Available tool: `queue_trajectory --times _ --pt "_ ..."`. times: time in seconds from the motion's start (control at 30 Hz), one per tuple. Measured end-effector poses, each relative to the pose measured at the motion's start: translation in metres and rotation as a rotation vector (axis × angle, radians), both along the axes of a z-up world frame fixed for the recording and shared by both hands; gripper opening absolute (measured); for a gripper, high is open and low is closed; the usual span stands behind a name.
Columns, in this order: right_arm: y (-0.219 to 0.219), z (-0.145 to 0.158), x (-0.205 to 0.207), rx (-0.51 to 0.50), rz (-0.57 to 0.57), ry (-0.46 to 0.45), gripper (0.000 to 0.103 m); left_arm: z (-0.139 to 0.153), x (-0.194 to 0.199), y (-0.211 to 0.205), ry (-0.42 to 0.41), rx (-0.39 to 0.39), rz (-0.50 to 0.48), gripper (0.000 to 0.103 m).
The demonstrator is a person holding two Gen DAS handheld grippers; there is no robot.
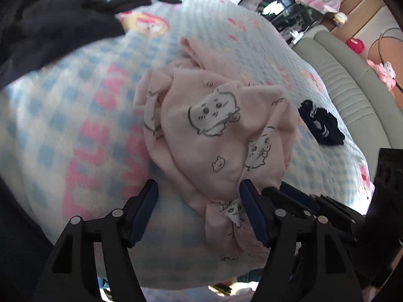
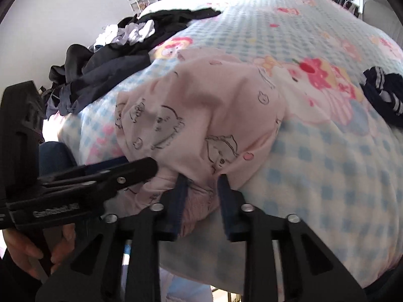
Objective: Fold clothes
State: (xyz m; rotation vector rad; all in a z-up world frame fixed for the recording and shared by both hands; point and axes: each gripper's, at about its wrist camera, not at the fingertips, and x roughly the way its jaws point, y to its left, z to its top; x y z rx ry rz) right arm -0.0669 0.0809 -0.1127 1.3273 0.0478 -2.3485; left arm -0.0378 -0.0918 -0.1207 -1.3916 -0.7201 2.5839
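Left claw (image 1: 199, 209): jaws spread, released; pink garment (image 1: 214, 130) just ahead on the bed (image 1: 75, 105), hem between fingers.
Right claw (image 2: 200, 201): clenched on the garment's near edge, likely anchoring it for spreading.

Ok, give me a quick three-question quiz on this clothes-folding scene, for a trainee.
1. True or false: the left gripper has its jaws open.
2. Between the fingers of the right gripper is: A) the pink garment; B) a towel; C) nothing.
3. Does the dark striped item touch the pink garment?
Key: 1 true; 2 A; 3 no, it lies apart from it on the checked blanket.
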Motion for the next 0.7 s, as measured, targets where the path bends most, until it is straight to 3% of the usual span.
queue_trajectory --times 0.03,0.13,0.23,0.3,0.4,0.5,0.6,0.7 --pt "-0.001 0.004 0.002 0.001 -0.006 0.019 0.011 0.005 0.001 0.003 0.032 -0.016 -0.019 0.050" --pt "0.002 0.015 0.005 0.008 -0.031 0.065 0.008 0.011 0.004 0.013 0.083 -0.033 -0.074 0.023" --pt "0.021 0.025 0.006 0.015 -0.091 0.098 0.006 0.015 0.006 0.015 0.112 -0.034 -0.091 0.020" --pt "0.039 0.030 0.007 0.016 -0.150 0.115 0.006 0.020 0.008 0.012 0.139 0.006 -0.089 0.019" --pt "0.067 0.027 0.002 -0.014 -0.237 0.071 0.006 0.026 0.010 0.000 0.179 0.144 -0.078 0.017" --pt "0.080 0.023 0.002 -0.103 -0.245 0.006 0.009 0.032 0.012 -0.011 0.240 0.300 -0.081 0.017" --pt "0.076 0.023 0.005 -0.219 -0.203 -0.018 0.010 0.032 0.011 -0.018 0.224 0.257 -0.026 0.017" --pt "0.060 0.017 0.009 -0.286 -0.141 -0.066 0.030 0.012 0.004 -0.020 0.103 0.245 -0.016 0.017"
